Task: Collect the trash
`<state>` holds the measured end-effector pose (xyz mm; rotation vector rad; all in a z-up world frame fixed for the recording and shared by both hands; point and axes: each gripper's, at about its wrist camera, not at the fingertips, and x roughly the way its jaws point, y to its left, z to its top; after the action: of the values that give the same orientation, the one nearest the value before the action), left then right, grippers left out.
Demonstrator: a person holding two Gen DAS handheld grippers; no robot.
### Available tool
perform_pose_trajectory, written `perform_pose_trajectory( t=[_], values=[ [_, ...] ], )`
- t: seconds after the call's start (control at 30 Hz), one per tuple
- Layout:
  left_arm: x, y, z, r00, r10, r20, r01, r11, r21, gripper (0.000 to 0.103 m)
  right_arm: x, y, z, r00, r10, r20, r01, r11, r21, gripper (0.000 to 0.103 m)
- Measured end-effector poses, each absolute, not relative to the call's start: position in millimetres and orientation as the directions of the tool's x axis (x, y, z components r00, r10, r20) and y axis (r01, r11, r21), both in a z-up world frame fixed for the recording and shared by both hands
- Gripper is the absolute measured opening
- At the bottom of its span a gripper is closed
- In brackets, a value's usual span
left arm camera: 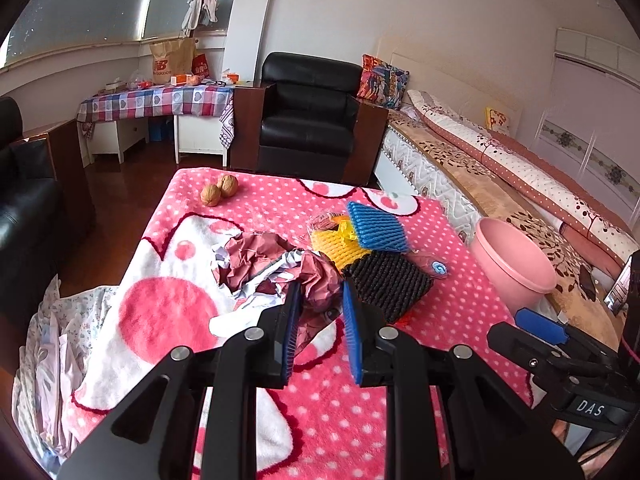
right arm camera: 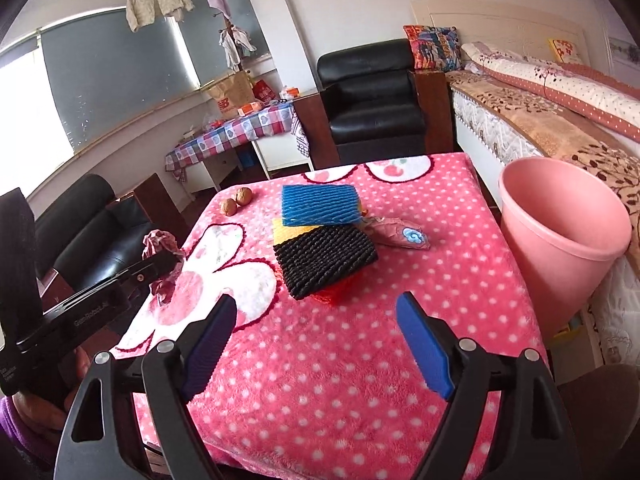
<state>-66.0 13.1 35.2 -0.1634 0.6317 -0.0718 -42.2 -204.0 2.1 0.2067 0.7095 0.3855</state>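
Between left gripper (left arm camera: 318,292) fingers: crumpled wrapper (left arm camera: 276,268), apparently pinched.

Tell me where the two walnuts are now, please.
The two walnuts lie together near the far left corner of the pink blanket, apart from the stacked foam nets.

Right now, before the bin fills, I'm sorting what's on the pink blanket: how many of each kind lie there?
Foam net sleeves: 4 (blue, yellow, black, orange-red)
Walnuts: 2
Crumpled paper: 1, between the left gripper's fingers
Pink wrapper: 1
Clear wrapper with orange: 1
Total: 9
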Motion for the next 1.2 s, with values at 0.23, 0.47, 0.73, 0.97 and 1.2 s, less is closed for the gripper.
perform_pose_trajectory(
  t=[0.23, 0.47, 0.73, 0.97, 1.2],
  values=[
    [-58.0, 14.0, 33.1, 0.802, -0.128, -0.584, 0.025, 0.983, -0.181, 0.021, -21.2, -214.9, -10.1, 0.646, 0.465, -0.606, -0.261, 0.880, 0.396, 0.068],
    [-37.1, 19.0, 24.4, 0.788, -0.139, -0.599, 0.021, 0.979, -0.201, 0.021, 15.0, -201.4, -5.0, 0.628, 0.486, -0.608, -0.293, 0.871, 0.395, 0.067],
    [-10.9, 33.9, 18.2, 0.779, -0.128, -0.614, -0.009, 0.976, -0.216, 0.021, 74.4, -139.8, -2.6, 0.623, 0.458, -0.634, -0.369, 0.887, 0.278, 0.068],
    [-3.2, 44.0, 7.5, 0.756, -0.115, -0.644, -0.037, 0.975, -0.218, 0.021, 115.3, -106.8, -29.9, 0.625, 0.358, -0.694, -0.347, 0.923, 0.164, 0.058],
    [0.9, 39.5, 6.8, 0.753, -0.133, -0.644, -0.021, 0.974, -0.226, 0.021, 108.2, -139.0, -26.4, 0.615, 0.395, -0.682, -0.331, 0.915, 0.231, 0.006]
  ],
)
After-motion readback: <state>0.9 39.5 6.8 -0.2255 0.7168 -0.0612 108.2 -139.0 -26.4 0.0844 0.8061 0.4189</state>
